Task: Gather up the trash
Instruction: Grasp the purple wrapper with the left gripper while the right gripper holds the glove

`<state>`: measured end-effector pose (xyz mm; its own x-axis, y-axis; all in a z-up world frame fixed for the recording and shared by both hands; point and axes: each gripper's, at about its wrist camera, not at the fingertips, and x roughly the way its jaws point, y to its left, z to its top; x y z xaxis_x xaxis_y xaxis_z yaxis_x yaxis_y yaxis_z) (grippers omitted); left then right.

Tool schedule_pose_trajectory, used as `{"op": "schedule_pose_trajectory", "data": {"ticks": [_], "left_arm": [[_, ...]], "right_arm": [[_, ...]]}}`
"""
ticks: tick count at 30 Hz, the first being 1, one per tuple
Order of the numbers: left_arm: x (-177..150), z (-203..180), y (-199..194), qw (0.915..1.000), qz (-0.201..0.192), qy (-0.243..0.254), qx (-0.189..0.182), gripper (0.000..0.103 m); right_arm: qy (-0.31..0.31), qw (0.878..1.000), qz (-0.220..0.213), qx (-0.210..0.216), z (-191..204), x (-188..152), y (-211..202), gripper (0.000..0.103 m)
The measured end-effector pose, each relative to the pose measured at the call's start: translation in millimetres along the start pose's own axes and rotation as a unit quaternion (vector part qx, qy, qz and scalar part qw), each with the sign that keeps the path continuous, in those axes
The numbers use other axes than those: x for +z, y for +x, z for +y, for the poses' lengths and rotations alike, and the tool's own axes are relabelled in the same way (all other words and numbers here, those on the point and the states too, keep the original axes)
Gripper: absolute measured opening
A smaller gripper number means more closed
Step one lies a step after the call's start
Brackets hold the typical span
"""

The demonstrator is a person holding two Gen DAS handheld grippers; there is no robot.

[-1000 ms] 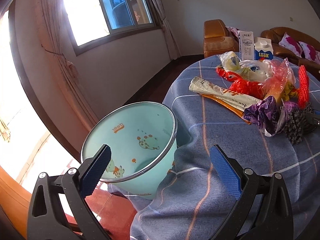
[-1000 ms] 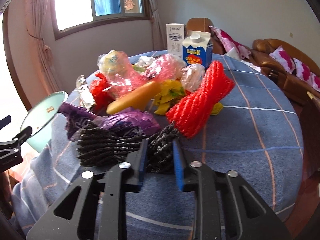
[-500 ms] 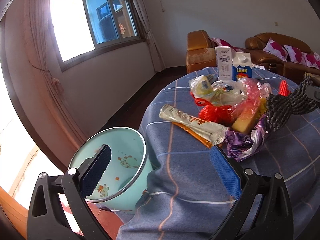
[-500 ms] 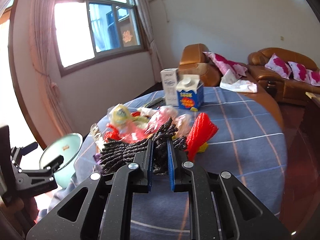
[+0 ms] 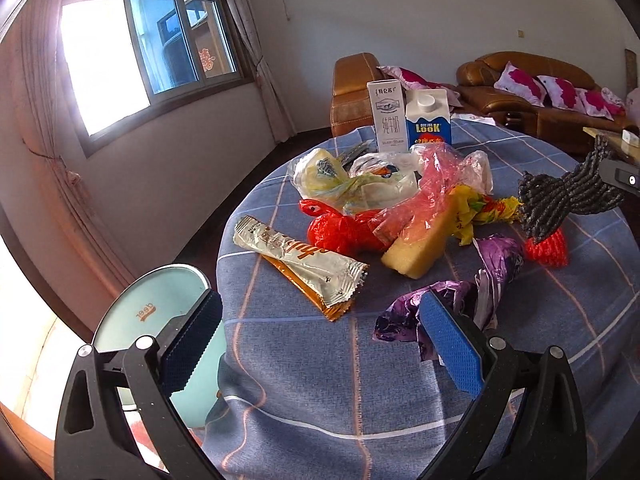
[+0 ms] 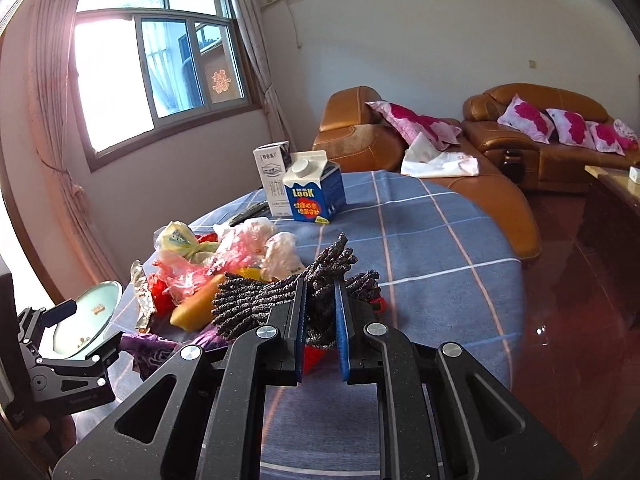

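My right gripper [image 6: 321, 300] is shut on a dark grey foam net [image 6: 256, 304] and holds it up above the round table; the net also shows at the right in the left wrist view [image 5: 568, 196]. My left gripper [image 5: 320, 340] is open and empty above the table's near edge, next to the pale green trash bin [image 5: 156, 312], which also shows in the right wrist view [image 6: 86, 320]. On the blue checked tablecloth [image 5: 304, 364] lie a silver snack wrapper [image 5: 296, 260], a purple wrapper [image 5: 460, 304], a yellow sponge [image 5: 420, 244], red and pink bags [image 5: 352, 228] and a red foam net [image 5: 548, 248].
Two milk cartons [image 5: 408, 120] stand at the table's far side. Brown leather sofas [image 6: 540, 136] with pink cushions stand behind it. A window with curtains [image 5: 160, 48] is on the left wall. The floor is dark red and glossy.
My right gripper has closed on the dark foam net and lifted it off the pile. My left gripper has risen and pulled back from the bin toward the table.
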<state>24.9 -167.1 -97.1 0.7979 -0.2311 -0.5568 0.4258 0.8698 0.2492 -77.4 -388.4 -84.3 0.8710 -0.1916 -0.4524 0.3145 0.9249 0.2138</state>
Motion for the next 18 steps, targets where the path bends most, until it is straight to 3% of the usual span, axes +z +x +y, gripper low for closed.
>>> {"op": "schedule_pose_trajectory", "data": {"ticks": [8, 15, 17, 18], "left_arm": [[8, -4, -29, 0.9991, -0.037, 0.010, 0.016, 0.097], [3, -25, 6, 0.9996, 0.000, 0.026, -0.007, 0.095], [1, -26, 15, 0.9993, 0.015, 0.020, -0.027, 0.082], [0, -26, 19, 0.9988, 0.023, 0.018, -0.040, 0.064]], "right_arm": [[0.033, 0.999, -0.004, 0.007, -17, -1, 8, 0.013], [0.030, 1.000, -0.005, -0.001, -20, -4, 9, 0.013], [0.023, 1.000, -0.008, -0.002, -17, -3, 7, 0.013], [0.020, 1.000, -0.008, -0.002, -16, -3, 7, 0.013]]}}
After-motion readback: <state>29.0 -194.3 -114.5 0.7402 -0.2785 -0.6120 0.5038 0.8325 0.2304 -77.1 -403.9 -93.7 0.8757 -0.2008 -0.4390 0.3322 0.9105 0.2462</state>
